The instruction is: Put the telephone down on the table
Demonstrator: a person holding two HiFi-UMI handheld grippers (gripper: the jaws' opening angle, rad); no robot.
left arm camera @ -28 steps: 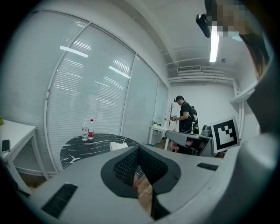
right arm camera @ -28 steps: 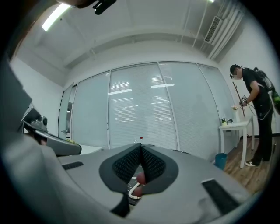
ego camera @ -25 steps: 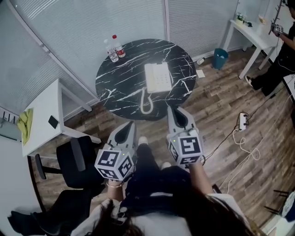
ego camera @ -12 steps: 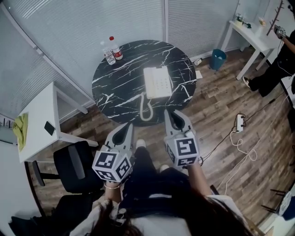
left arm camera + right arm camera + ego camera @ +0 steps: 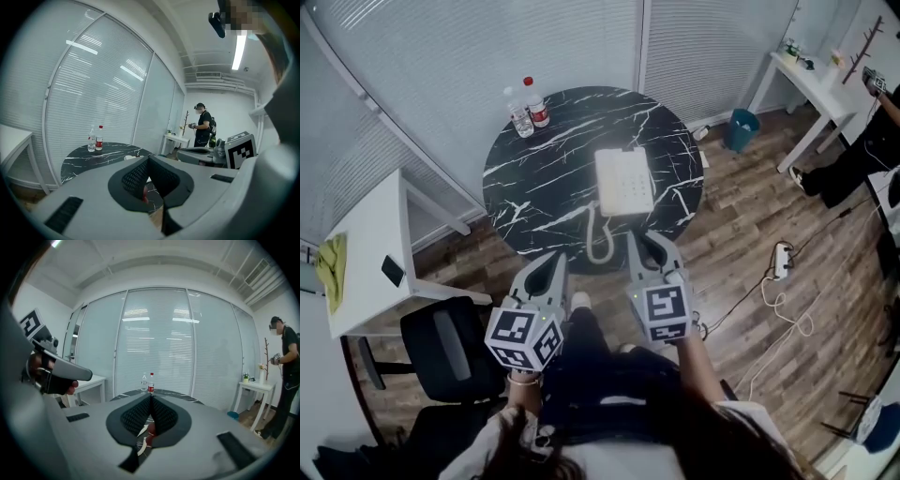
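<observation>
Holds grey left gripper point(image 5: 549, 262) and grey right gripper point(image 5: 652, 246), jaws together, empty, short of round black marbled table point(image 5: 544, 159), seemingly lining up on white telephone point(image 5: 624, 181) lying there

White telephone point(image 5: 624, 181) flat on round table point(image 5: 534, 178)

Phone is a pale rectangular unit, keypad side up, long axis running near-to-far, sitting right of the tabletop's centre and toward the near edge. Its white cord point(image 5: 598, 234) leaves the near-left corner and loops down to the table's near rim. Table is black marble-look with white veins.
</observation>
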